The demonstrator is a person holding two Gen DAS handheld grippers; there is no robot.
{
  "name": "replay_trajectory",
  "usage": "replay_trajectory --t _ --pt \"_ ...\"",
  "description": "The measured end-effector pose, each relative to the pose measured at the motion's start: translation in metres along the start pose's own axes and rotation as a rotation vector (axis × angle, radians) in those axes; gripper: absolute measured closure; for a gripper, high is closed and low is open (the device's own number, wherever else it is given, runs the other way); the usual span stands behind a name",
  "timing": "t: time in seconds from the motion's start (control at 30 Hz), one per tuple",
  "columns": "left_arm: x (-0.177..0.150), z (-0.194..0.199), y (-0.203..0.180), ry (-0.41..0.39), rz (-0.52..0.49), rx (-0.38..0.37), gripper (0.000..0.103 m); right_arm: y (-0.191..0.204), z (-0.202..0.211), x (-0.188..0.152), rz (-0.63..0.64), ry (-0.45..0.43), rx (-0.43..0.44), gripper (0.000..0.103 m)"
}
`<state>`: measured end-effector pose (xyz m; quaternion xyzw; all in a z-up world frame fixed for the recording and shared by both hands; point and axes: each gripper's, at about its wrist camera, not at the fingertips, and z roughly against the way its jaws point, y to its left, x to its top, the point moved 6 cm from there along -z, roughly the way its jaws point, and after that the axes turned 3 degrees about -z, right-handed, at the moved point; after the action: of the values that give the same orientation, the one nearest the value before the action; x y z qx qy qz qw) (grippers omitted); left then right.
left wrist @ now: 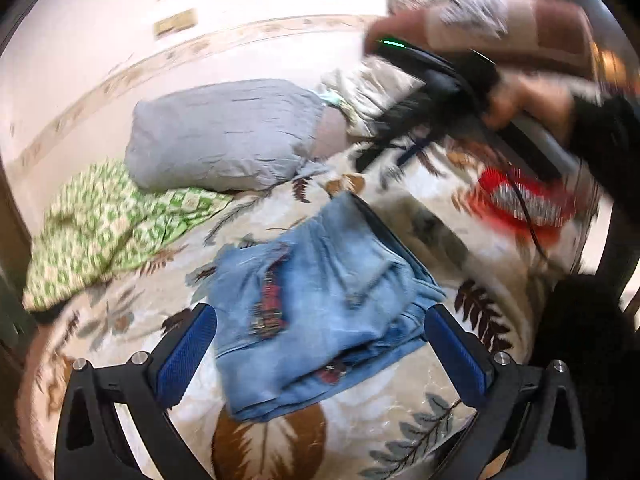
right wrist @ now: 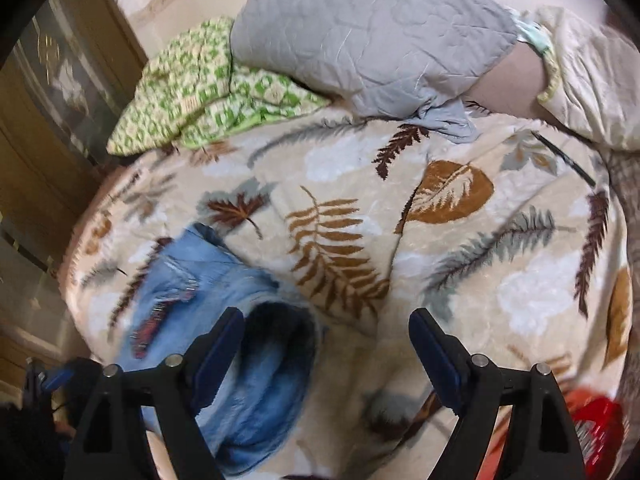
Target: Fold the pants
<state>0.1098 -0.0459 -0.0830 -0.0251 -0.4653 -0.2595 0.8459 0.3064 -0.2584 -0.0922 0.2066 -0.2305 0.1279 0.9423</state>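
Note:
Light blue jeans [left wrist: 316,312] with red-patched rips lie folded into a compact bundle on a leaf-patterned blanket [left wrist: 400,432]. My left gripper [left wrist: 320,328] is open above them, its blue pads on either side of the bundle, holding nothing. In the right wrist view the jeans [right wrist: 224,312] lie at lower left. My right gripper [right wrist: 326,332] is open and empty; its left finger is over the jeans' edge. The right gripper and the hand holding it show blurred in the left wrist view [left wrist: 460,92], raised at upper right.
A grey pillow [right wrist: 372,32] and a green-patterned cloth [right wrist: 208,88] lie at the far side of the bed. A cream pillow [right wrist: 588,76] is at right. A red object [right wrist: 596,420] sits near the right edge. A wooden cabinet [right wrist: 48,128] stands left.

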Motion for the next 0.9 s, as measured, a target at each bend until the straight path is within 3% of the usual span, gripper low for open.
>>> replay_trajectory --t 0.17,0.27,0.43,0.5,0.57,0.73,0.83,0.9 --pt "-0.008 0.002 0.047 0.019 0.131 -0.095 0.000 0.009 0.011 -0.027 -0.153 -0.027 0.123 0.013" --pt "-0.017 -0.010 0.073 0.061 0.240 -0.200 0.000 0.014 0.003 -0.050 -0.241 -0.006 0.180 0.011" --pt "-0.034 -0.051 0.109 0.143 0.538 -0.417 0.000 0.018 -0.017 -0.085 -0.357 0.034 0.256 0.008" --pt "-0.039 -0.071 0.116 0.173 0.613 -0.466 0.000 0.016 -0.028 -0.096 -0.423 0.047 0.292 0.007" --pt "-0.045 -0.090 0.120 0.213 0.683 -0.488 0.000 0.014 -0.038 -0.105 -0.472 0.062 0.331 0.006" --pt "-0.051 -0.134 0.118 0.298 0.738 -0.523 0.000 0.008 -0.054 -0.115 -0.554 0.058 0.370 0.004" --pt "-0.054 -0.151 0.119 0.340 0.763 -0.507 0.000 0.004 -0.065 -0.120 -0.575 0.066 0.348 0.004" --pt "-0.056 -0.159 0.116 0.364 0.786 -0.539 0.000 0.001 -0.069 -0.125 -0.580 0.059 0.349 0.004"
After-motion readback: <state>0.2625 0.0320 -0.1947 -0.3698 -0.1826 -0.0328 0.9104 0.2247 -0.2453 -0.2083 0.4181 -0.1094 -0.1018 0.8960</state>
